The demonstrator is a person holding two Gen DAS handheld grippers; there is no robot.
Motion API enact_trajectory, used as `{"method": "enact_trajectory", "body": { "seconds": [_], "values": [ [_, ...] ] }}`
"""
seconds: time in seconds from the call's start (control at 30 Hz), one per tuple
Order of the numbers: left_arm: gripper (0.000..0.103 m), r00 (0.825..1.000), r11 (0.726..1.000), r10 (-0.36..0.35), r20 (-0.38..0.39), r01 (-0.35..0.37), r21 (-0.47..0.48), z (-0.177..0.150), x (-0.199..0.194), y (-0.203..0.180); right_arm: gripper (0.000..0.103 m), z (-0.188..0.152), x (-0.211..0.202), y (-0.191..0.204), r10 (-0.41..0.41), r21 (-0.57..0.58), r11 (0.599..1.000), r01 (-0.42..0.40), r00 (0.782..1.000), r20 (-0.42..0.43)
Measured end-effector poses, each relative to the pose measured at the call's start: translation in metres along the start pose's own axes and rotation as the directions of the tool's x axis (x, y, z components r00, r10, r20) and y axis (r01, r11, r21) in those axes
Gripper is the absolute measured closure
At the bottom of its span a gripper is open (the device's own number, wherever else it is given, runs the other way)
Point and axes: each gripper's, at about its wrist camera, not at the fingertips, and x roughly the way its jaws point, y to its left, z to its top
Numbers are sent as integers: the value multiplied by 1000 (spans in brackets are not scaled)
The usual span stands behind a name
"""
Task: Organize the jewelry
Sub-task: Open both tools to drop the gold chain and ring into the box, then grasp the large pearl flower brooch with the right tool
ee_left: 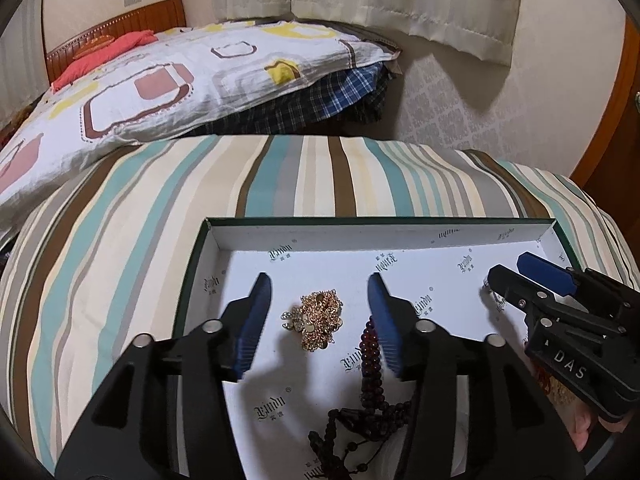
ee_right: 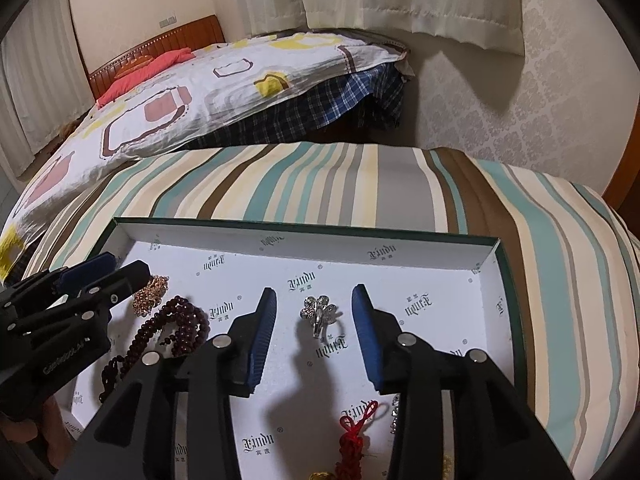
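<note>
left gripper (ee_left: 320,312) fingers spread around tangled gold chain necklace (ee_left: 318,316), frame centre | right gripper (ee_right: 314,320) fingers spread around silver flower brooch (ee_right: 320,314) | descend squarely, pinch centrally

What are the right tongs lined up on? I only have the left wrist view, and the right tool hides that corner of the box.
Observer: A silver flower-shaped piece lies on the floor of the box, centred ahead of the right tongs.
Operator: Are the tongs touching it?
Observer: No. They are open wide, and each blue pad stands clear of it on its own side.
Operator: Is anything else lying close by that I can't see?
Observer: A red knotted tassel lies nearer the camera, apart from the silver piece.
</note>
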Motion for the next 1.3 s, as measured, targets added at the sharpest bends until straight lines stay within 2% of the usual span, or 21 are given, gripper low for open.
{"method": "enact_trajectory", "body": {
  "seconds": [0.3,0.77,1.13,1.3],
  "values": [
    [43,998,1000,10,68,-10,-6,-3,-24,-1,63,-1,-22,2,-19,-7,1000,20,996,89],
    [35,980,998,23,197,-11,-61,-28,-105,-1,60,-25,-89,14,-32,-35,999,40,979,202],
    [35,973,995,28,230,-6,-97,-72,-148,2,59,-69,-129,15,-76,-54,994,91,970,230],
    [34,978,994,34,208,-11,-110,-94,-151,4,59,-92,-137,6,-93,-38,994,103,973,213]
  ]
}}
